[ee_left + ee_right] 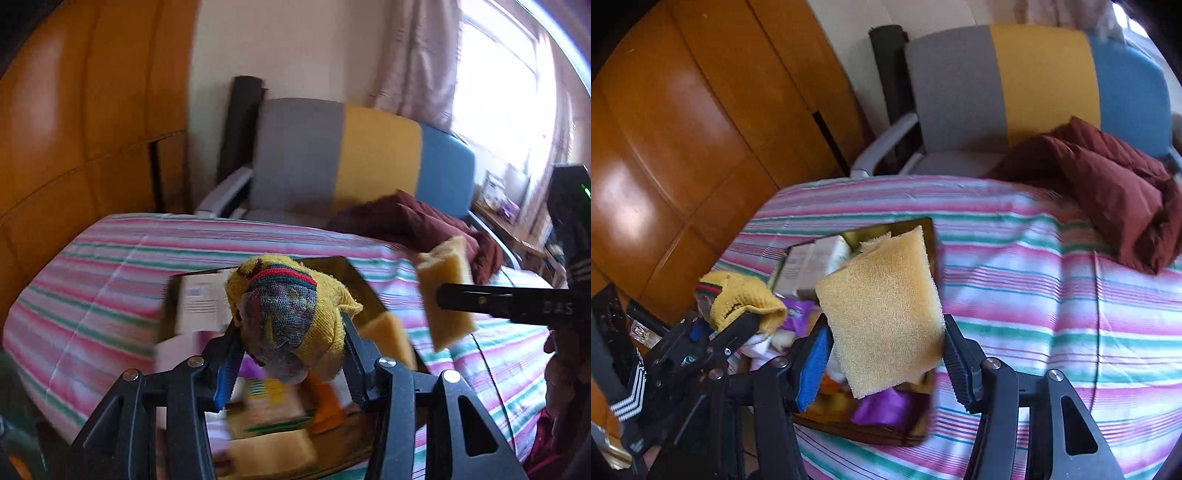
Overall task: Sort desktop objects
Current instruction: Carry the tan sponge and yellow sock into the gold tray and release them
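The left gripper [291, 332] has its fingers [231, 354] clamped on a bundled yellow knitted cloth [291, 306] with a red and green band and a grey-blue patch; the bundle bulges up and forward out of the fingers and is lifted clear of everything below. Under and ahead of these fingers sits a dark tray [332, 264] on a bed with a pink, green and white striped sheet [96, 280]. The tray holds a white box [201, 302] just left of the fingers, a loose yellow sponge piece [388, 332] just right of them, and blurred packets and orange things beneath.

The right gripper [886, 332] has its fingers [812, 354] pressed against both sides of a yellow sponge [882, 306], which stands tilted up out of them, raised above the tray [925, 225]. Below it lie purple packets [882, 408]. In the left wrist view that sponge [445, 291] hangs to the right of the left fingers, apart from the cloth. In the right wrist view the cloth [742, 299] is to the left of the right fingers.

Beyond the bed are a grey, yellow and blue chair [340, 155], a dark red quilted jacket [1108, 184] and wooden cupboard doors [683, 129].
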`<action>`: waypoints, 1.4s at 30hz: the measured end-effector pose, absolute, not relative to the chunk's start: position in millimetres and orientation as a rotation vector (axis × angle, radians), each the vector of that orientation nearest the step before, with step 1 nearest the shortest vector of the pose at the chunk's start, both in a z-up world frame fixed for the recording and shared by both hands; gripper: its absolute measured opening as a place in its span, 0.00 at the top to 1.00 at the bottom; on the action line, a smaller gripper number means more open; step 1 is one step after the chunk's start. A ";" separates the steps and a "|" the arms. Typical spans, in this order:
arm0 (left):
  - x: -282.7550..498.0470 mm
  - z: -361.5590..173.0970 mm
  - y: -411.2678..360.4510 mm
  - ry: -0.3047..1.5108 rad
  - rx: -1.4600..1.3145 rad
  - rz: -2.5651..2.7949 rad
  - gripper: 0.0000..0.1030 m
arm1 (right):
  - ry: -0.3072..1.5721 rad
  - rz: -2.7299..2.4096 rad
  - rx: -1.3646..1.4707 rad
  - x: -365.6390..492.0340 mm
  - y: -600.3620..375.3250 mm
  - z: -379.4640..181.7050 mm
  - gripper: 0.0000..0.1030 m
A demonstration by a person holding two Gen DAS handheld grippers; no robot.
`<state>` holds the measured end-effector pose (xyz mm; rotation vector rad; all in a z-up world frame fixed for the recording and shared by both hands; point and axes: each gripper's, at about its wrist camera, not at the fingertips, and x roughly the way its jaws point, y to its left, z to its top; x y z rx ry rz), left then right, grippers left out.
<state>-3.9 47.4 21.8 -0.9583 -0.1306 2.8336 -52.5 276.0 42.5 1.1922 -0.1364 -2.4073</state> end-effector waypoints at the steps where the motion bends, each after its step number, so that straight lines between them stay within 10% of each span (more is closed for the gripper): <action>1: -2.6 22.1 36.7 -0.155 -0.958 2.847 0.53 | -0.143 -2.402 1.181 -52.3 271.2 43.9 0.44; 42: -38.1 -11.1 39.3 -0.142 -1.110 2.896 0.31 | -0.055 -2.394 1.234 -86.2 206.3 6.5 0.21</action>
